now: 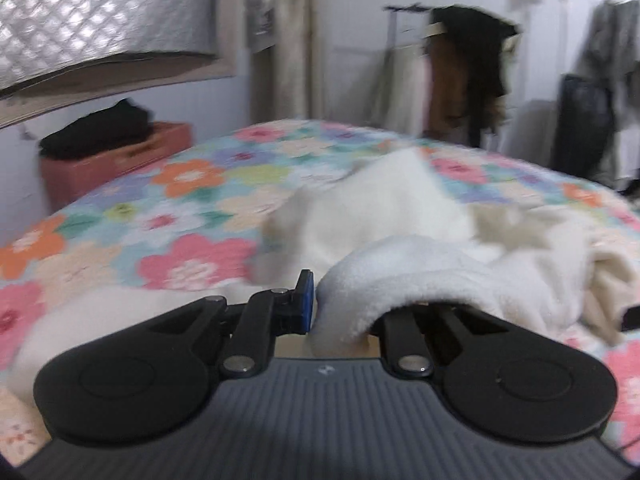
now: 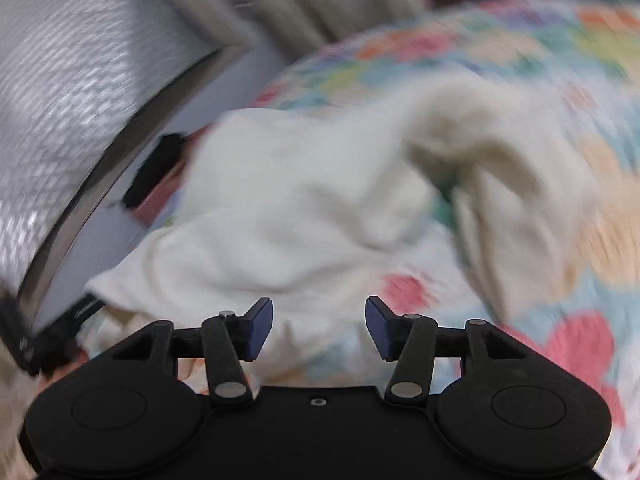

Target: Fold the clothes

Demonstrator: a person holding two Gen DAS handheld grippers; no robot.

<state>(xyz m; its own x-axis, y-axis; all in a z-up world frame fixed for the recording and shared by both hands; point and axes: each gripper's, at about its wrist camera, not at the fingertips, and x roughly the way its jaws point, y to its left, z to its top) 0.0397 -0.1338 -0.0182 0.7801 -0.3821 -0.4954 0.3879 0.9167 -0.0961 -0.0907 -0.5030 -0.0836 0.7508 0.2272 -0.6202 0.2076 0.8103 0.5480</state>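
Note:
A fluffy white garment (image 1: 384,216) lies bunched on the floral bedspread (image 1: 160,208). In the left wrist view a thick fold of it drapes over the right finger, and my left gripper (image 1: 320,304) is shut on that fold; only the blue pad of the left finger (image 1: 306,300) shows. In the blurred right wrist view the same white garment (image 2: 288,208) spreads ahead, with a cream part (image 2: 500,168) to the right. My right gripper (image 2: 319,330) hangs just above the cloth and bedspread, open, with nothing pinched between its blue pads.
A reddish box (image 1: 116,160) with dark folded clothes (image 1: 100,130) on top stands by the wall past the bed's left side. A quilted silver panel (image 1: 100,20) hangs upper left. Clothes hang on a rack (image 1: 472,76) beyond the bed's far edge.

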